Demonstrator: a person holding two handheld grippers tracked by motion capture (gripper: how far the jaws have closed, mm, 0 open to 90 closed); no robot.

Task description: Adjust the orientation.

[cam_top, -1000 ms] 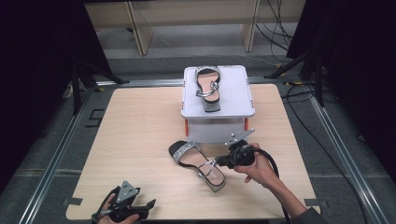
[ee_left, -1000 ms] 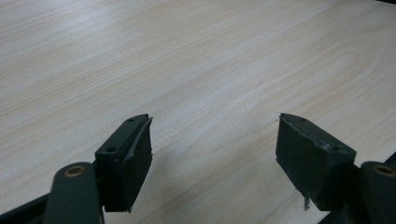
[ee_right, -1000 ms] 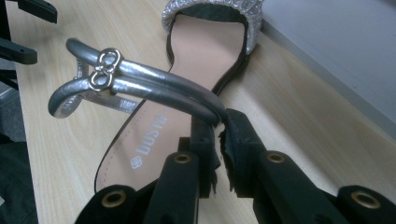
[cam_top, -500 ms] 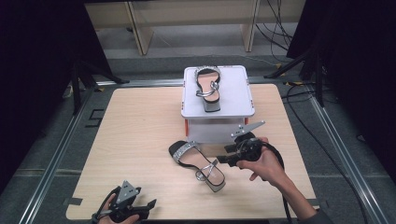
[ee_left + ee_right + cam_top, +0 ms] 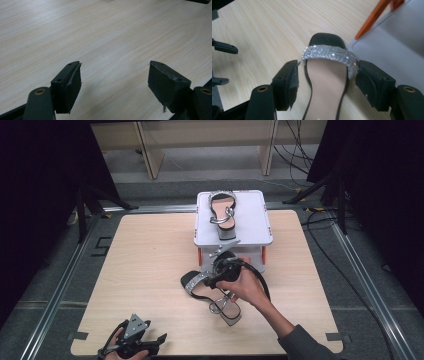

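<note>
Black high-heeled sandal with a rhinestone toe strap (image 5: 212,292) lies flat on the light wood-grain tabletop (image 5: 150,260), centre of the high view, toe toward the upper left, heel toward the lower right.

Near edge, lower left of the high view: left gripper (image 5: 159,340) sits low over bare wood, jaws spread wide, nothing between them; same in the left gripper view (image 5: 115,75).

Centre: right gripper (image 5: 209,281) is over the sandal's toe end, and its jaws have just been opening. In the right gripper view (image 5: 327,72) the sandal (image 5: 327,75) sits between the jaws. Left pad stands clear of the sole edge. Right pad (image 5: 368,80) is just beside the strap end; can't tell whether it touches.

Behind it, upper centre: white plastic box with orange latches (image 5: 255,220), lid on, second matching sandal (image 5: 222,212) on top.

Table edged by metal rails; grey floor, cables at upper right, pale wooden shelving legs at the top. Both sides of the room too dark to read.

Hand covers the sandal's midsection in the high view. Heel is cut off at the bottom of the right gripper view.
</note>
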